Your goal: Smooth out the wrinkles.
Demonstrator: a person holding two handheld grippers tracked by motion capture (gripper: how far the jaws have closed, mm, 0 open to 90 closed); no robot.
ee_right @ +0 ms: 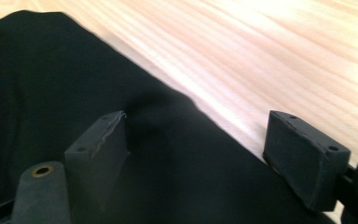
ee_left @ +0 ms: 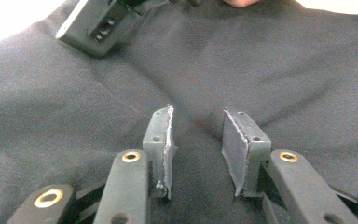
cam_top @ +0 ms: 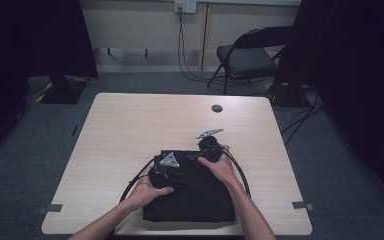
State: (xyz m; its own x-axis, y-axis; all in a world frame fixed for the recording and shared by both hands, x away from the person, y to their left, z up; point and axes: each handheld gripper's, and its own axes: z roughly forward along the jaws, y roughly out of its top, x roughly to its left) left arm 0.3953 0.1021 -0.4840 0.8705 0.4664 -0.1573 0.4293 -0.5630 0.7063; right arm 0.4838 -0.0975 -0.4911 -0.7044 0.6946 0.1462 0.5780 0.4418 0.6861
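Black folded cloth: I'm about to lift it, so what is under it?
Under the black folded cloth the wooden table shows around its edges. Anything between cloth and tabletop is covered and cannot be seen.

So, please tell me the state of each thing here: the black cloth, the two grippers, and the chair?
Cloth: folded flat in a rectangle at the table's near edge.
Left gripper: jaws part open, resting on the cloth, nothing pinched.
Right gripper: jaws wide open, straddling the cloth's edge, not gripping.
Chair: upright, empty, beyond the table.
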